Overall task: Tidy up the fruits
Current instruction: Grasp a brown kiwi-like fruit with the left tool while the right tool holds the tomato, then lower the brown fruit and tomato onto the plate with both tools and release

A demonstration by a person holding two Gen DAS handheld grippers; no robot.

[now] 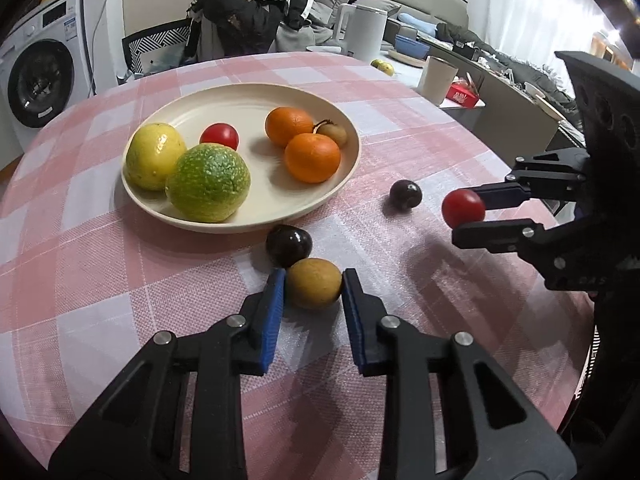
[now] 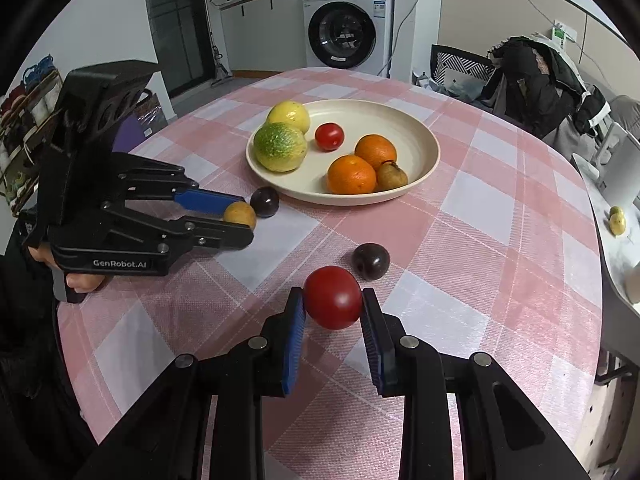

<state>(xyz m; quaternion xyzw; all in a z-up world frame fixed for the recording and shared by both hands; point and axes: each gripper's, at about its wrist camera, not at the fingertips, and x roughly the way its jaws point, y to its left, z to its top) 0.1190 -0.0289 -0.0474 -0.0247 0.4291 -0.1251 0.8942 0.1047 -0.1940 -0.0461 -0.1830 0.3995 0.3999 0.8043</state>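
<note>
A cream plate (image 1: 256, 100) (image 2: 416, 128) on the pink checked tablecloth holds a yellow fruit (image 1: 154, 156), a green fruit (image 1: 208, 182), a red tomato (image 1: 219, 136), two oranges (image 1: 312, 157) and a small brown fruit (image 1: 334, 131). My left gripper (image 1: 314, 284) (image 2: 240, 216) is shut on a brown longan (image 1: 314, 283) (image 2: 239, 213) at the table surface, next to a dark plum (image 1: 289, 246) (image 2: 265, 201). My right gripper (image 2: 333, 300) (image 1: 466, 210) is shut on a red tomato (image 2: 333, 298) (image 1: 463, 208), held above the cloth. A second dark plum (image 1: 406, 195) (image 2: 371, 261) lies just beyond it.
A white kettle (image 1: 370, 32), a cup (image 1: 438, 79) and a red box (image 1: 464, 95) stand on a side table beyond the table edge. A chair with dark clothes (image 2: 536, 80) stands behind. A washing machine (image 2: 346, 34) is by the wall.
</note>
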